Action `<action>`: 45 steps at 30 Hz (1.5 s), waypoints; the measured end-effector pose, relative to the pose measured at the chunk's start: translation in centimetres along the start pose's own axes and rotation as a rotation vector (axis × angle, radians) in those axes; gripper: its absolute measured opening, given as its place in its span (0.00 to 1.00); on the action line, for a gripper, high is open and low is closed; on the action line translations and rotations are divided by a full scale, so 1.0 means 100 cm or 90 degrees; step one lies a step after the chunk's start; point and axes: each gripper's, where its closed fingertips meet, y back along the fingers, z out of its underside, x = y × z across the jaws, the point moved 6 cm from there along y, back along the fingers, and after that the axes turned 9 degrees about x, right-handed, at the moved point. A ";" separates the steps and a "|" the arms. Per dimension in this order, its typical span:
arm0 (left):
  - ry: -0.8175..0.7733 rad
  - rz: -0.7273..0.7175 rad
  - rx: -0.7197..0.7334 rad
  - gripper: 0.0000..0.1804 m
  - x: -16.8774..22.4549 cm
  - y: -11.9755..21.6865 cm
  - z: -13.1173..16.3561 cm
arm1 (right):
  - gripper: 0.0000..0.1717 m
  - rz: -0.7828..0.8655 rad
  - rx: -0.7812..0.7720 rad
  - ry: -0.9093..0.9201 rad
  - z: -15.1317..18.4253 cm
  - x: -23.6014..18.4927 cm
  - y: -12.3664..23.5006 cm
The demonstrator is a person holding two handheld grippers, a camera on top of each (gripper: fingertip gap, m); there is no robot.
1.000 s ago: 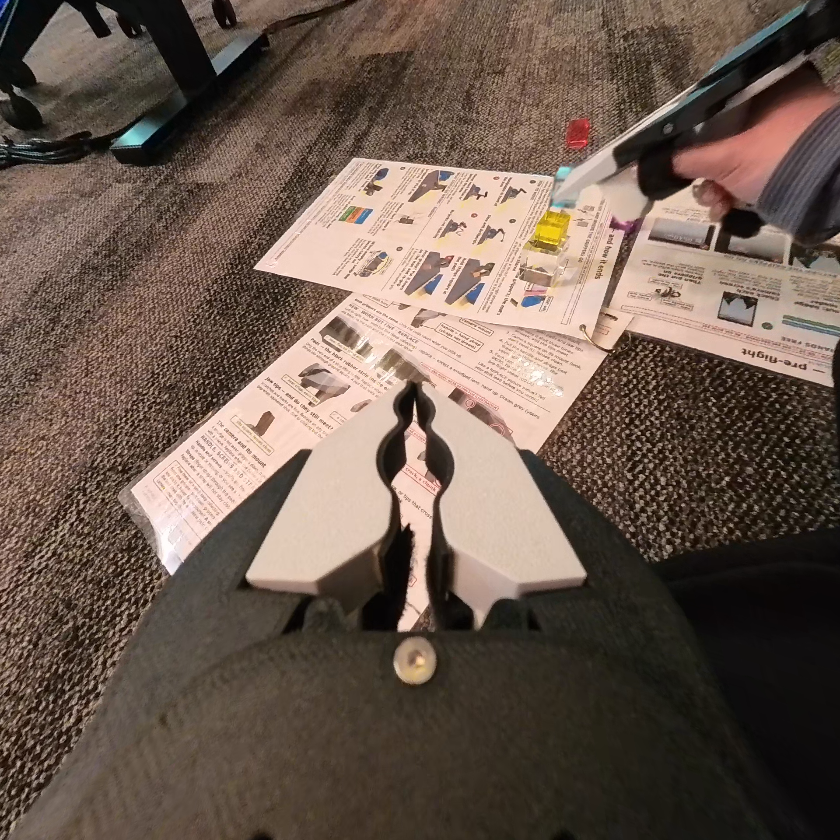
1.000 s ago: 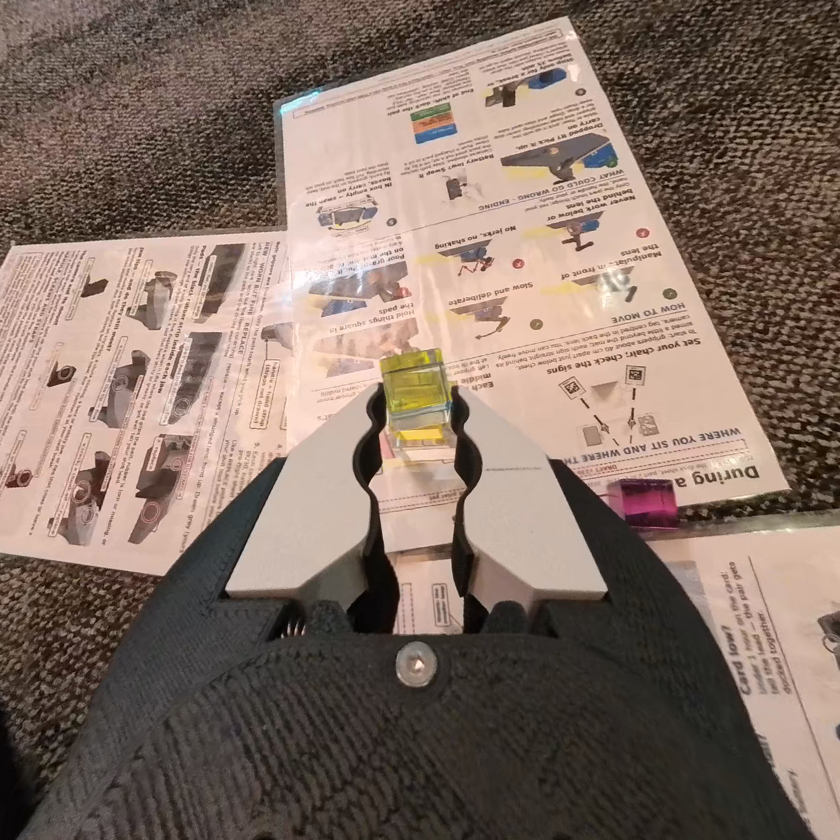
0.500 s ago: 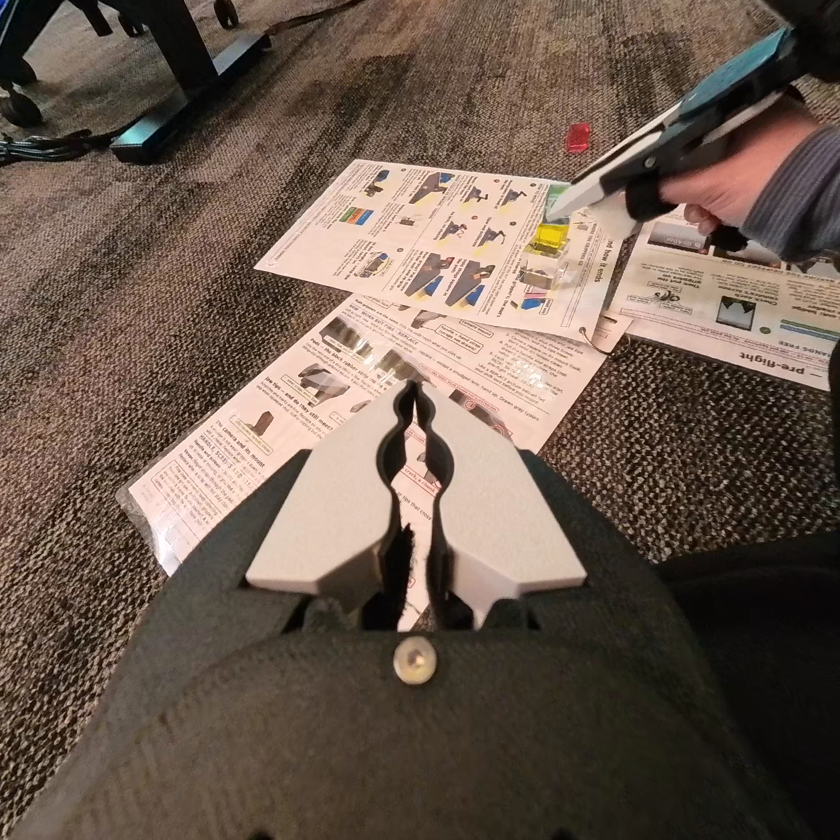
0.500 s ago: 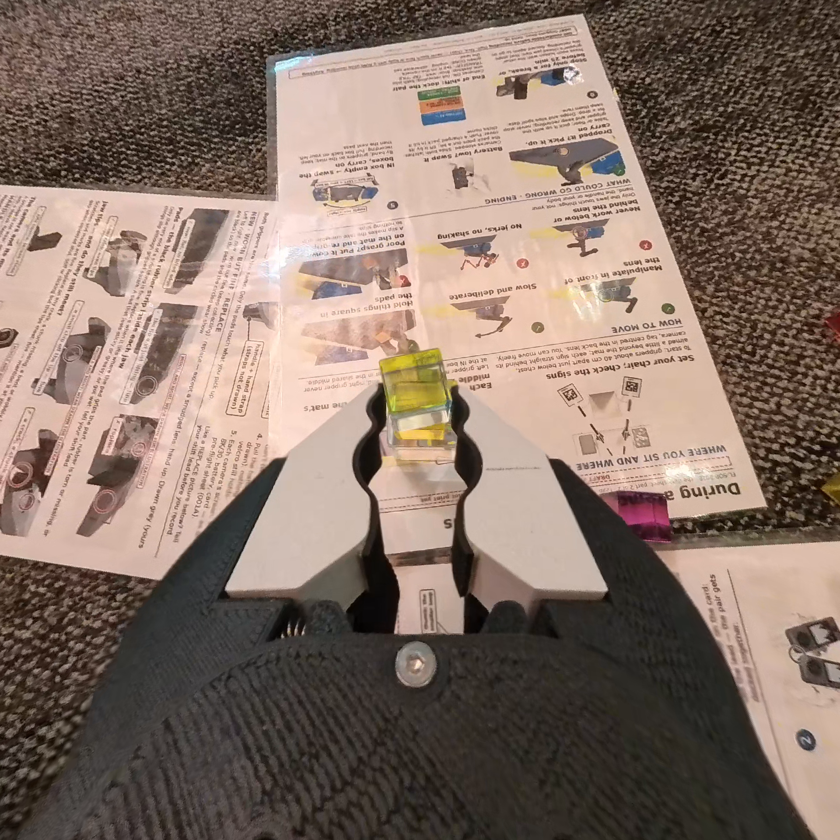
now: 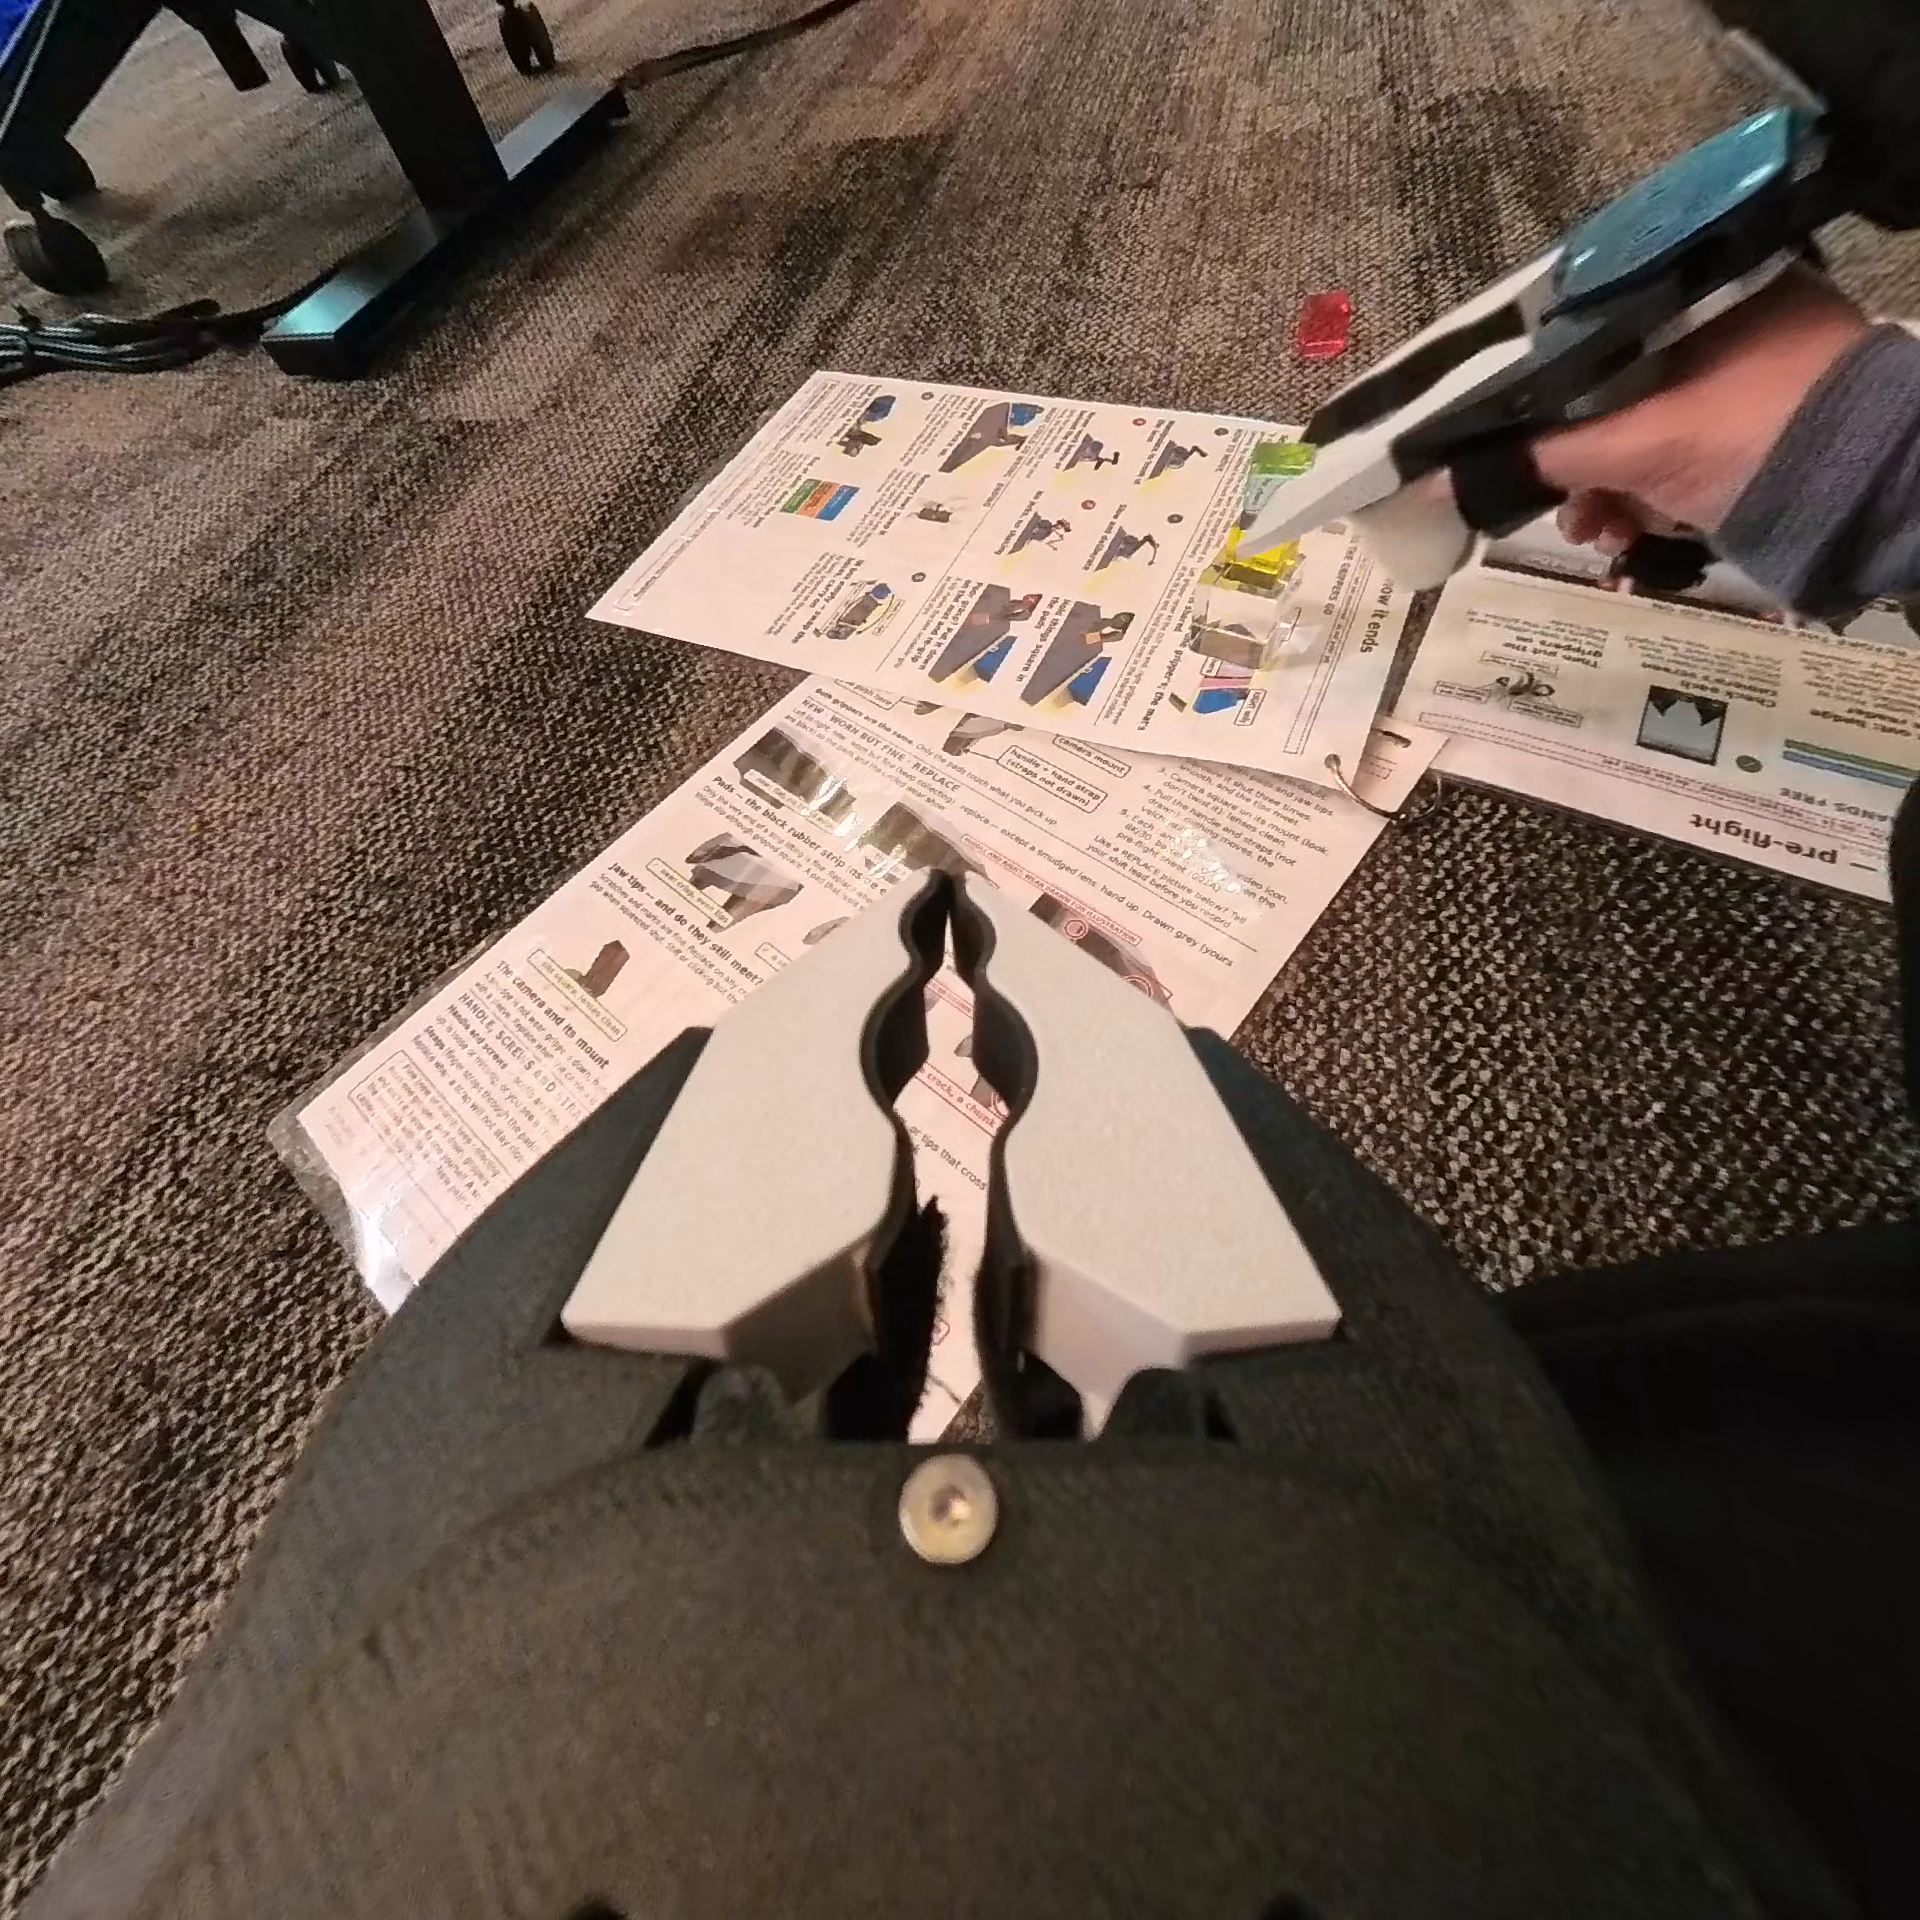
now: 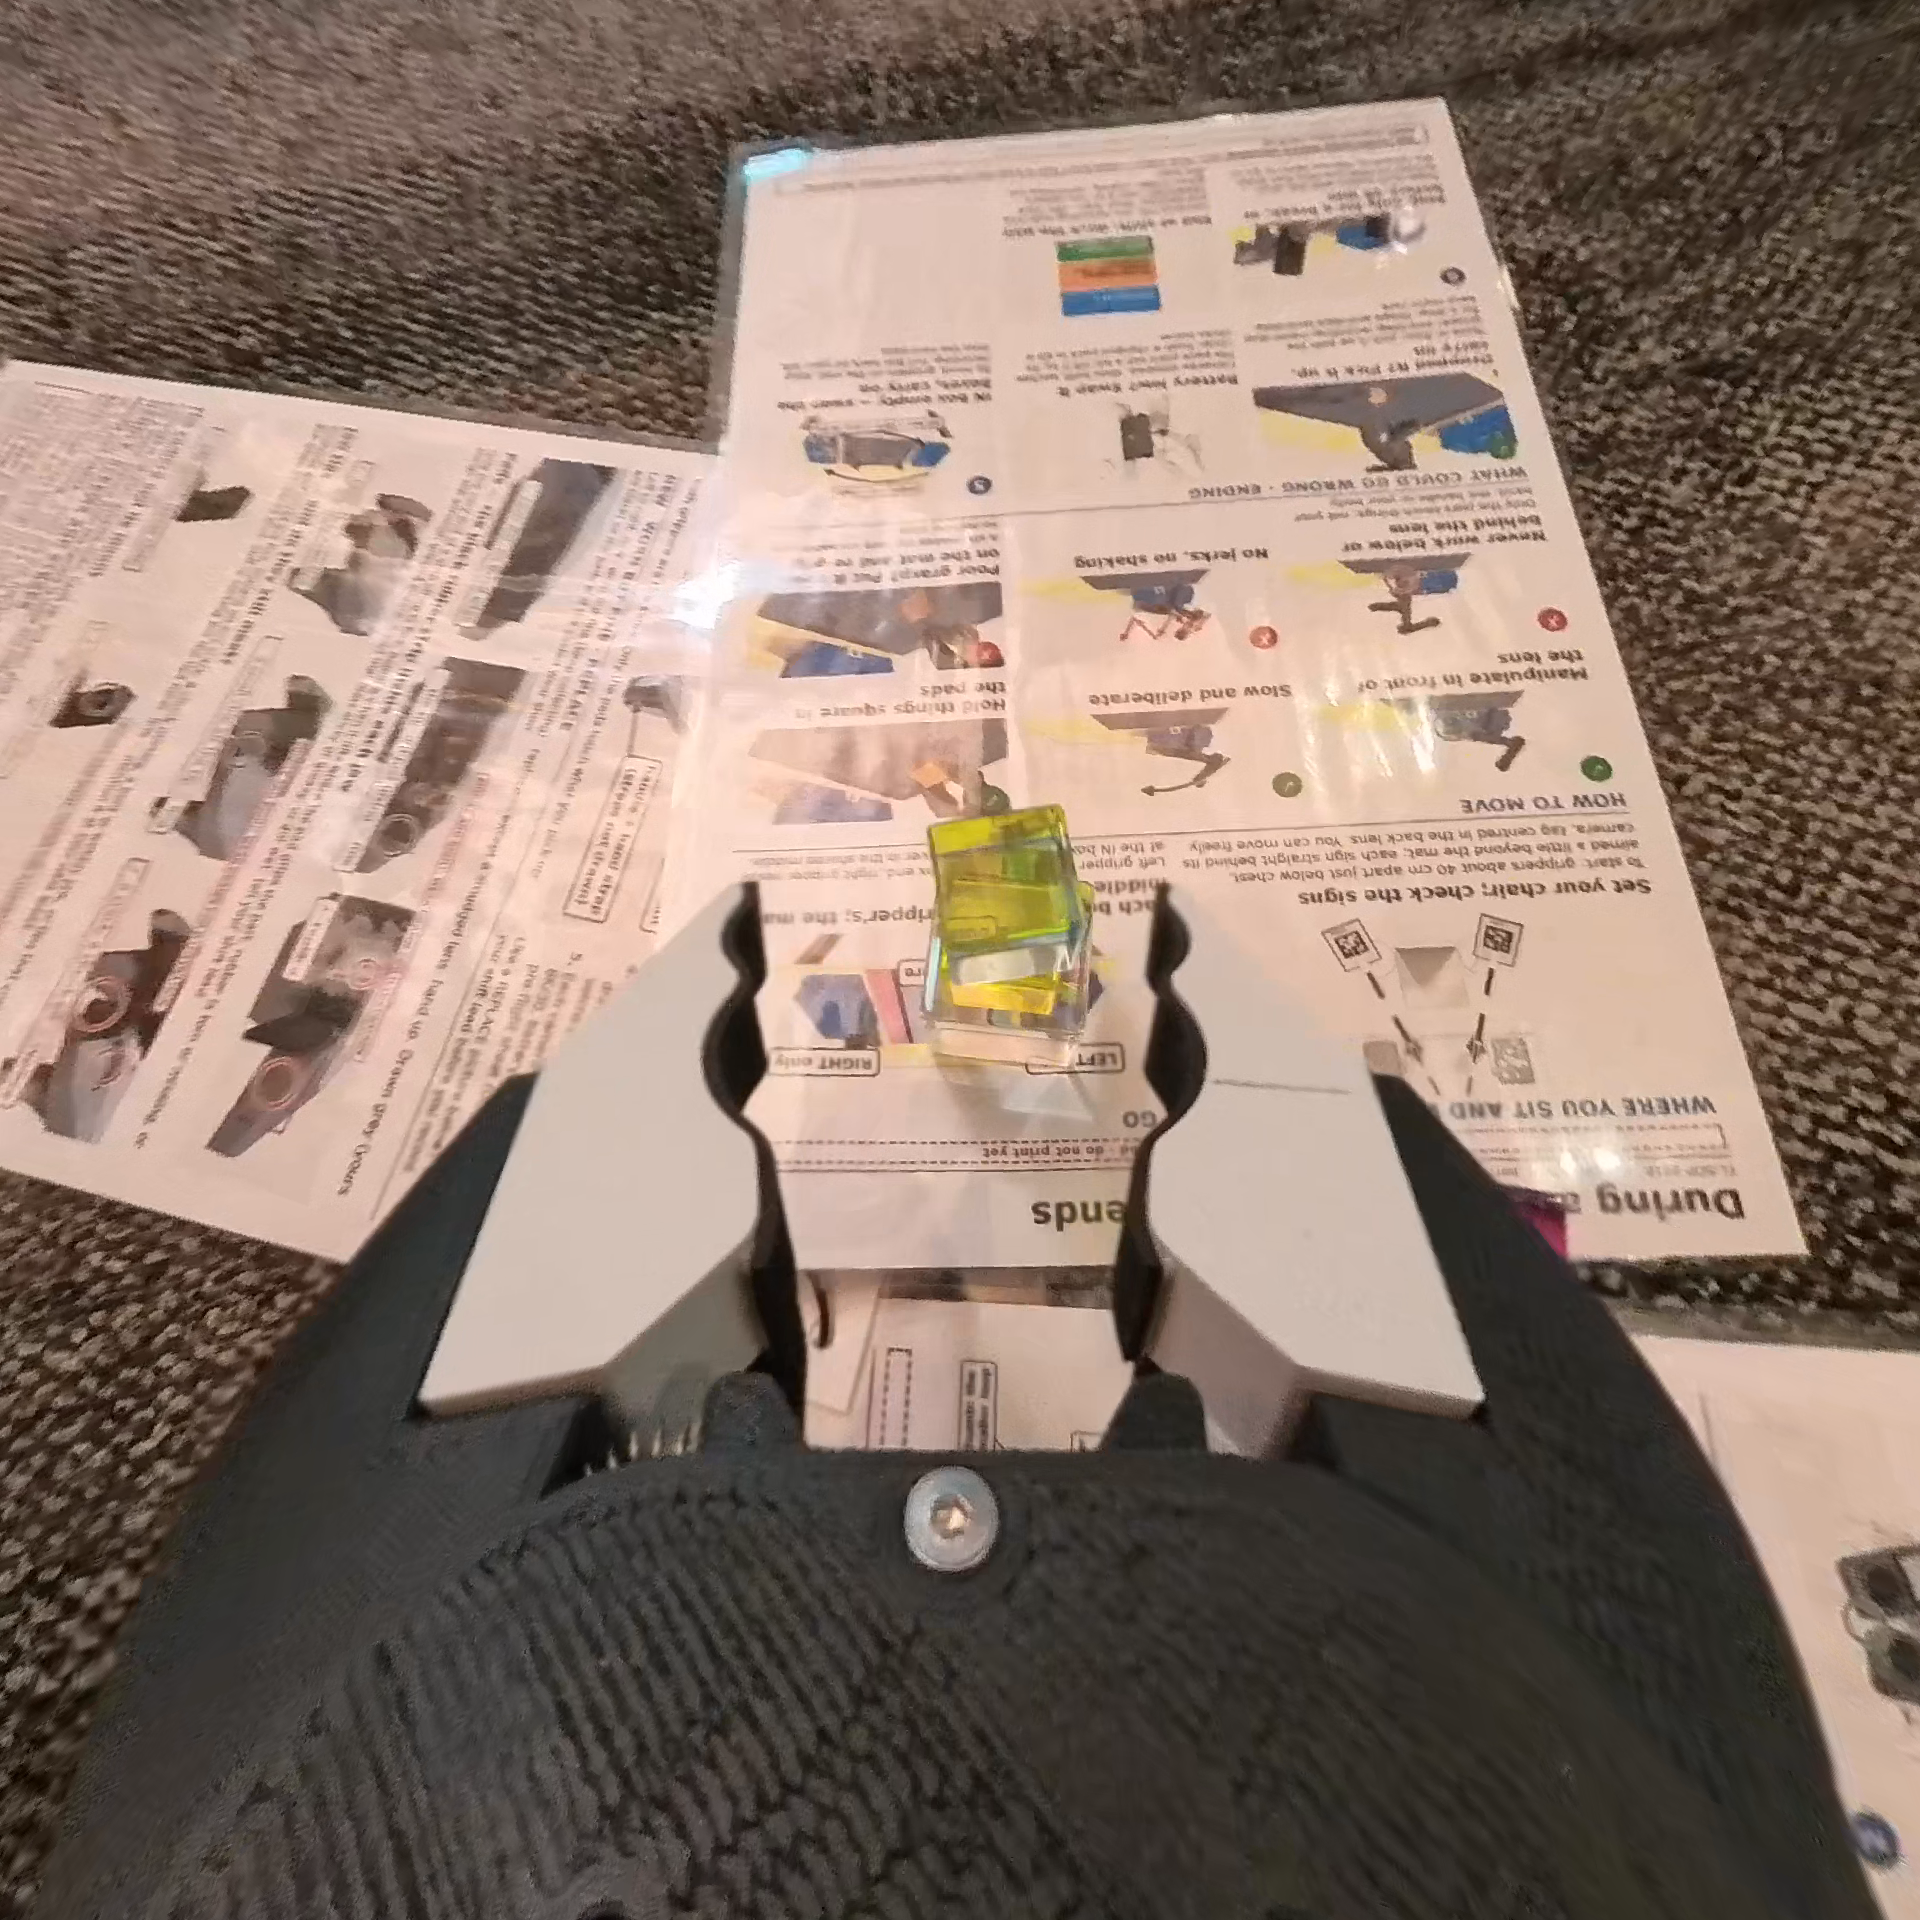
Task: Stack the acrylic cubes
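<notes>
Resting between the spread grey fingers of the right gripper point(image 6: 951, 914), touched by neither pad, with clear gaps on both sides: a small translucent yellow-green cube point(image 6: 1003, 883) perched askew on a clear glass-like cube point(image 6: 1003, 1023), both on a laminated white instruction sheet point(image 6: 1351, 935) laid over grey-brown carpet point(image 6: 312, 208). Likely light, rigid and slick-faced, so prone to slide or topple; best taken squarely across two opposite flat faces, low enough to avoid tipping the stack. Hovering well apart over a second laminated sheet point(image 5: 623, 987), the left gripper point(image 5: 948, 883) with its tips pinched together on nothing. Lying farther off on bare carpet, a small red block point(image 5: 1325, 322); peeking out behind the right finger point(image 6: 1299, 1195), a sliver of magenta block point(image 6: 1548, 1231)
</notes>
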 end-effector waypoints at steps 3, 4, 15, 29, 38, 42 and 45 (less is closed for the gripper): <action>0.006 -0.002 0.004 0.00 -0.001 0.001 0.000 | 0.54 -0.031 0.057 0.014 -0.006 0.002 0.009; 0.007 -0.003 0.003 0.00 -0.001 0.001 0.000 | 0.57 -0.044 0.085 0.021 -0.008 0.003 0.013; 0.007 0.002 -0.006 0.00 -0.001 -0.002 0.002 | 0.66 0.125 0.145 -0.030 0.035 0.081 0.043; -0.002 0.007 -0.020 0.00 0.000 -0.004 0.004 | 0.17 0.190 -0.031 -0.089 0.081 0.106 0.022; -0.003 0.005 -0.018 0.00 0.001 -0.003 0.003 | 0.15 0.090 0.068 -0.088 0.029 0.081 0.032; -0.005 0.006 -0.019 0.00 0.001 -0.003 0.003 | 0.15 0.006 0.110 -0.056 0.001 0.055 0.034; -0.006 0.005 -0.019 0.00 0.001 -0.003 0.003 | 0.15 -0.031 0.121 -0.025 -0.012 0.039 0.034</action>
